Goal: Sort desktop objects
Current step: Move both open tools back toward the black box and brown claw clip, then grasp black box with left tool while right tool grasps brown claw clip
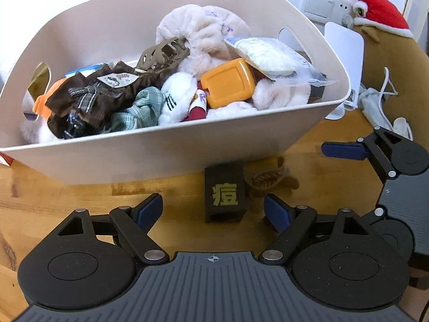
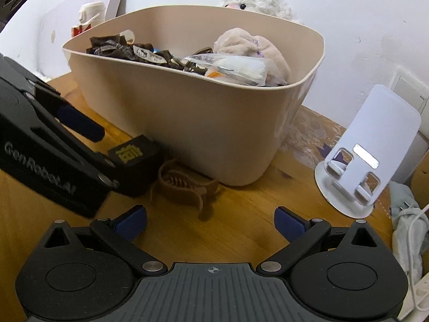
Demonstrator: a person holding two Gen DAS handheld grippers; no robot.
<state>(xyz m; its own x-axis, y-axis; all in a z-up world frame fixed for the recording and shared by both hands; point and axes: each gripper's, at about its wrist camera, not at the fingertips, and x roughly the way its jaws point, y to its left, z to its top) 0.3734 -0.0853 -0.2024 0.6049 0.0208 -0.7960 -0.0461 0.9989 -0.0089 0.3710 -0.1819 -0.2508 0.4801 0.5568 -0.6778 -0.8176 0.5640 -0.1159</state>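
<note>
Wooden desk (image 1: 80, 196) is carrying a cream bin (image 1: 150, 158) brimming with soft clutter. At the bin's six o'clock, a black box (image 1: 224, 197) with a gold character is standing beside a brown hair claw (image 2: 185, 187). Left gripper (image 1: 213, 212) and right gripper (image 2: 210, 222) are both gaping, holding nothing.

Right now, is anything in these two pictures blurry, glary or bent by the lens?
Left wrist view: the bin rim bows from fisheye curving, the black block is sharp, and the brown hair clip behind it is soft and shadowed. Right wrist view: the left gripper body is smeared at the frame edge, and a bright glare patch sits on the white phone stand.
</note>
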